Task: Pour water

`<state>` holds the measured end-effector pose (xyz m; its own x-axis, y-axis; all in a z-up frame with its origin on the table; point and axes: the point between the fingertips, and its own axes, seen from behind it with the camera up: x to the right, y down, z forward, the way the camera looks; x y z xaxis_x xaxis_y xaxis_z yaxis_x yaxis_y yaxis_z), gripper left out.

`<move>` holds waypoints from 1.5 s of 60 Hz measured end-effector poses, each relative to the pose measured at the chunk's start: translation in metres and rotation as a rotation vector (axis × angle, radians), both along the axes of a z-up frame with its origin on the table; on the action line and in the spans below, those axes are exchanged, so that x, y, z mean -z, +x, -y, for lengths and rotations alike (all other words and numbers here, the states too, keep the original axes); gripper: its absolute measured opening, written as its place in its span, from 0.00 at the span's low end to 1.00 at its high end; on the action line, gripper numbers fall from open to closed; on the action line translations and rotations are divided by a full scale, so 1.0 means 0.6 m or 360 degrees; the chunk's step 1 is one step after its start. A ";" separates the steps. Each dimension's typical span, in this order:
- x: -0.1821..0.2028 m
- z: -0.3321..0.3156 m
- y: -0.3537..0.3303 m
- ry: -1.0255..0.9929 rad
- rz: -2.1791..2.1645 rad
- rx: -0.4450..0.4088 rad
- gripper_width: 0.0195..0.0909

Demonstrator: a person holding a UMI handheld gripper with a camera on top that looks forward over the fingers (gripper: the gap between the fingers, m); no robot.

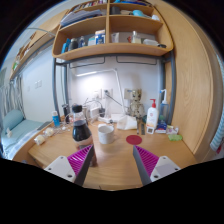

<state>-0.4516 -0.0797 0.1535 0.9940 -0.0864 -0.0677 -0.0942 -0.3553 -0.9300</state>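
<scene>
The tool [109,165] is spread, with nothing between its fingers; both magenta pads [146,161] face an empty gap above the wooden surface [115,160]. Beyond the fingers stands a white mug [106,133]. Left of the mug sits a dark kettle [80,128]. A pink coaster [134,140] lies right of the mug. A white pump bottle [152,117] stands far right. Shelves [110,45] hang above.

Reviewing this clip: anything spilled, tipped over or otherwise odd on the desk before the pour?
Nothing stands out. The white cup and dark kettle stand upright on the wooden desk, no spill visible. The gripper is open and empty, short of both.
</scene>
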 end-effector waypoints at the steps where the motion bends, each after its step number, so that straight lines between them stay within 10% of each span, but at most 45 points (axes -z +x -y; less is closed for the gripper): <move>1: 0.005 0.001 -0.009 -0.0006 -0.0009 -0.0018 0.86; 34: 0.069 -0.159 -0.169 0.0126 -0.0036 -0.0151 0.84; 43: 0.064 -0.194 -0.172 0.0238 0.0043 -0.0140 0.50; 58: 0.069 -0.200 -0.169 0.0230 0.0050 -0.0080 0.30; 90: 0.001 -0.360 -0.322 0.0143 -0.0922 0.0127 0.29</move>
<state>-0.6448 0.1366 0.1527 0.7835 -0.1283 -0.6079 -0.6189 -0.2486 -0.7451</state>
